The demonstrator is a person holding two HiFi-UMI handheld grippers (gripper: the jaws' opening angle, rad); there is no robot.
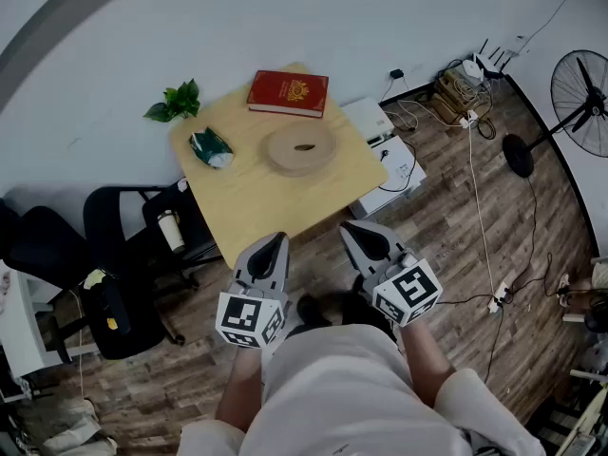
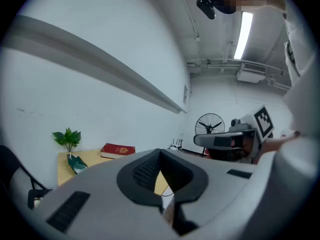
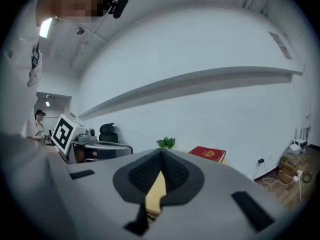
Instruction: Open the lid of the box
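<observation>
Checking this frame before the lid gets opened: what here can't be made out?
- Round wooden box: both gripper views, hidden behind the shut jaws; head view, too small to show the lid's seam.
- Red item: book or box, too small to tell in any view.
- Green packet: head view, print too small to read.

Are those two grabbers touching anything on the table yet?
No: the left gripper and right gripper hover by the table's near edge, apart from everything on it.
</observation>
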